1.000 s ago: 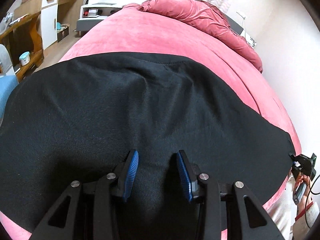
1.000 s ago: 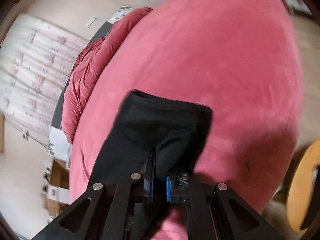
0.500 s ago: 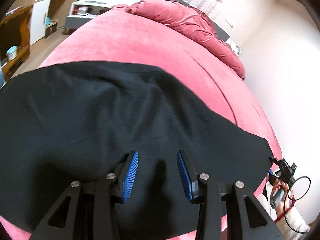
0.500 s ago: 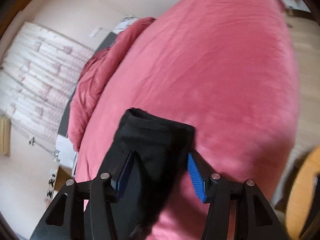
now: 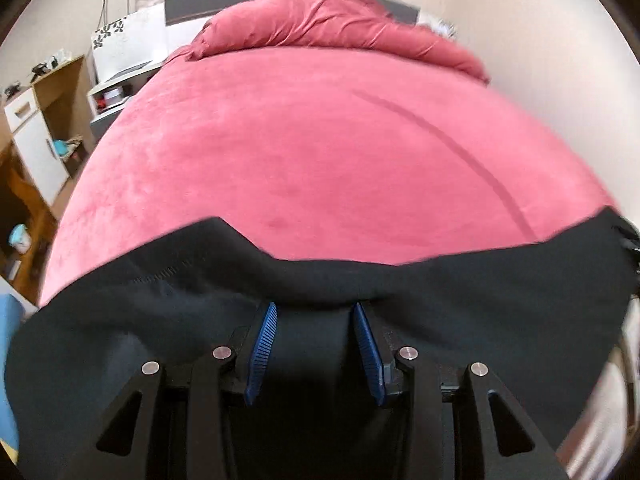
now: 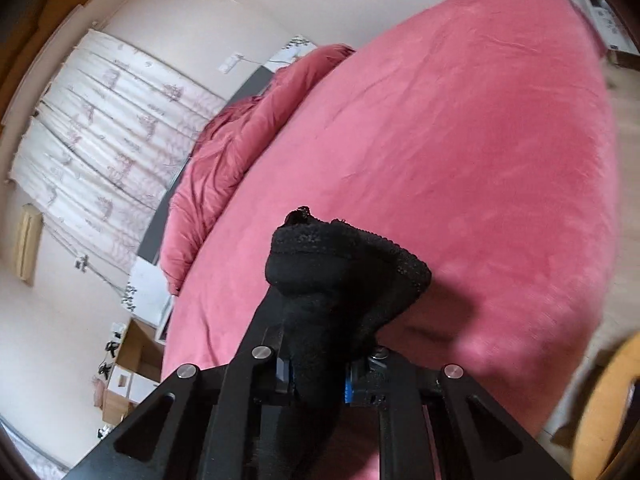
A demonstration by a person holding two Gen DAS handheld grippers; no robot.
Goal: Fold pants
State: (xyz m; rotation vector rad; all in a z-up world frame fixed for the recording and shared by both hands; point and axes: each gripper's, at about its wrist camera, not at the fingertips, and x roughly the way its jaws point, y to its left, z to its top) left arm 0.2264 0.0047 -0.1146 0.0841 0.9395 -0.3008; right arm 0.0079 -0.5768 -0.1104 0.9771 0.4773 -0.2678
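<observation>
Black fabric pants (image 5: 160, 312) on a wide bed with a pink plush cover (image 5: 320, 152), seen from both handheld grippers.

The bed cover fills both views; a rumpled pink duvet (image 5: 328, 20) lies along its far end, against the grey headboard (image 5: 192, 8). The pants stretch across the bed's near edge, one fold draped over the fingertips of the left gripper (image 5: 314, 312), whose blue ribbed pads (image 5: 262, 344) stand apart with black cloth between them, no pad visibly pressing. Above the bed's near edge, the right gripper (image 6: 318, 376) is closing, its jaws clamped on a bunched hem of the pants (image 6: 340, 264), which rises clear of the cover.
</observation>
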